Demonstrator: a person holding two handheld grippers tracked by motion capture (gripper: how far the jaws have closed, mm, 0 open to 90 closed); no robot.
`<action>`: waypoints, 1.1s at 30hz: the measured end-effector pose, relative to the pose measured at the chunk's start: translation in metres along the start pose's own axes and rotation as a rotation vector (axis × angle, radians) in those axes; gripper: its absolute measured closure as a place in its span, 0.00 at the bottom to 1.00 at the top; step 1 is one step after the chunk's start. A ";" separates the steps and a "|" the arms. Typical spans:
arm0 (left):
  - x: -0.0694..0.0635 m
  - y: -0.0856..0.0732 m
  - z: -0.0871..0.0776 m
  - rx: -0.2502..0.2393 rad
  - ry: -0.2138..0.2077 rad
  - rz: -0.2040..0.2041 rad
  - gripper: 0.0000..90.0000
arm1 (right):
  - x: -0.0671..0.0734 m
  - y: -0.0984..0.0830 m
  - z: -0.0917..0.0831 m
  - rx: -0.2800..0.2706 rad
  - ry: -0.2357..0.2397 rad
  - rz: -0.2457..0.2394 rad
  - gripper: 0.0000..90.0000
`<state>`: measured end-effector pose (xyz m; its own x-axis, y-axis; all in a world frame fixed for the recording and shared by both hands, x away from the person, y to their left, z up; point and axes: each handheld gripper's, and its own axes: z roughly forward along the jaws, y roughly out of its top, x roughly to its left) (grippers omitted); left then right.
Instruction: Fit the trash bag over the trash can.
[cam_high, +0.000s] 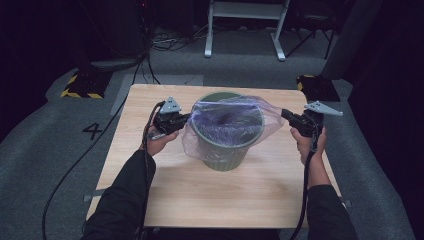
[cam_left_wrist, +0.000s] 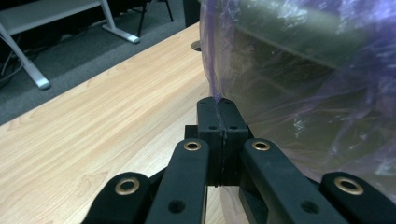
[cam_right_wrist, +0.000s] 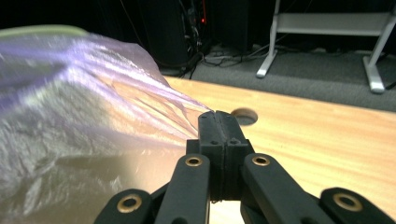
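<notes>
While the purple bin liner (cam_high: 227, 117) is stretched over the green ribbed bin (cam_high: 226, 150), between both tools, its film is pinched in the closed left gripper (cam_high: 186, 118) and closed right gripper (cam_high: 285, 114). Step judged: fitting liner. Next: edges drawn down past the rim.

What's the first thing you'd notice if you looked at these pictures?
A see-through purple plastic bag is stretched over a green ribbed bin in the middle of the wooden table. The left hand-held gripper pinches the bag's edge on one side, and the right hand-held gripper pinches it on the other, pulling it wide.
</notes>
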<state>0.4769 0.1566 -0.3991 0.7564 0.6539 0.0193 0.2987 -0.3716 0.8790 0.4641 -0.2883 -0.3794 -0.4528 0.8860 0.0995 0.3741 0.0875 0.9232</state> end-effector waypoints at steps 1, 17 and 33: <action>0.001 -0.001 0.001 0.000 0.004 -0.004 1.00 | 0.000 -0.003 0.003 0.010 0.004 0.001 1.00; 0.018 -0.017 0.028 0.121 0.026 -0.063 1.00 | 0.019 0.011 0.033 0.017 0.008 -0.071 1.00; 0.017 -0.029 0.041 0.210 -0.008 -0.072 0.99 | 0.023 0.001 0.073 0.219 0.029 -0.057 1.00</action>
<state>0.5051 0.1515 -0.4440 0.7326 0.6792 -0.0445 0.4667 -0.4536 0.7593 0.5130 -0.2346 -0.4037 -0.5002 0.8636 0.0633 0.5124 0.2363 0.8256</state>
